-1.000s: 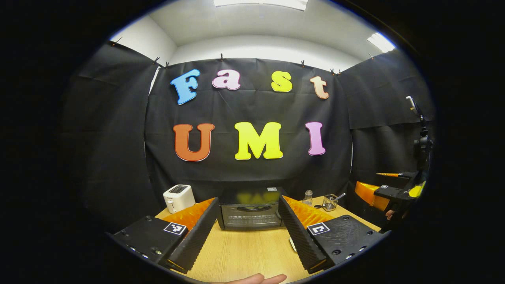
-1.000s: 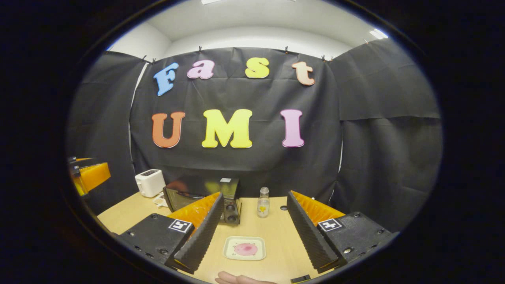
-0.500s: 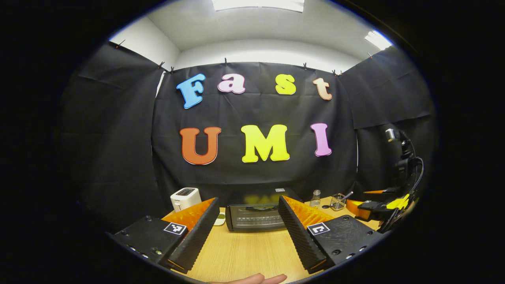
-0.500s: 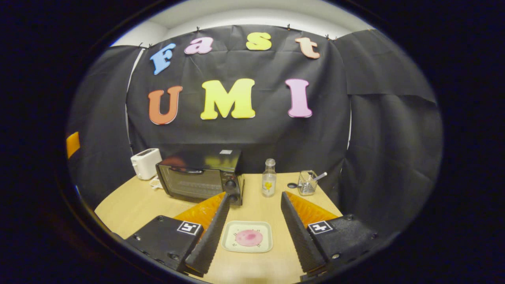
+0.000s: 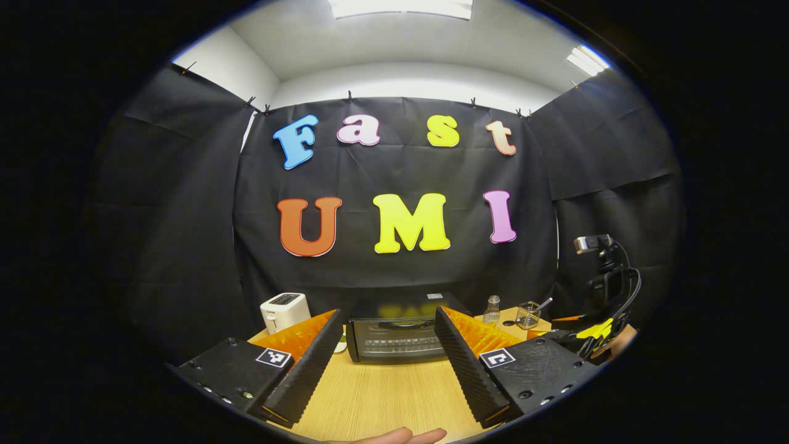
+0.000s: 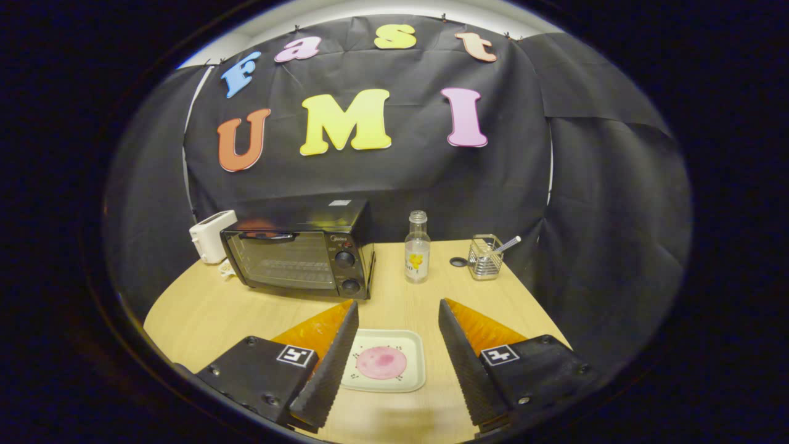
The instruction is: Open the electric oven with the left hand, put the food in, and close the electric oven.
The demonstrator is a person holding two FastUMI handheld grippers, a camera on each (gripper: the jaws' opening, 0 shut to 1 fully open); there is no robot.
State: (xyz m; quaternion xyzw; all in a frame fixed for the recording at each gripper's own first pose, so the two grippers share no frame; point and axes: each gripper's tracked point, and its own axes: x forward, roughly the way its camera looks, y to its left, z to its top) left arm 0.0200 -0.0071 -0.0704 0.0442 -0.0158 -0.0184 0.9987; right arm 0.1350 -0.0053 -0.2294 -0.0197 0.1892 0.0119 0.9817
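A white toaster (image 6: 211, 235) is seen at the bench's (image 6: 197, 311) 10 o'clock edge. A clear glass bottle (image 6: 417, 248) stands upright near 12 o'clock. A wire basket (image 6: 485, 258) holding a utensil is placed at 1 o'clock, a small dark disc (image 6: 458, 262) just beside it.

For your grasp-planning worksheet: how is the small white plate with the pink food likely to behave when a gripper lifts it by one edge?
The plate looks rigid and shallow, so it should lift without bending. Its smooth rim probably slips between fingers. The flat pink food lies loose and may slide if the plate tilts.
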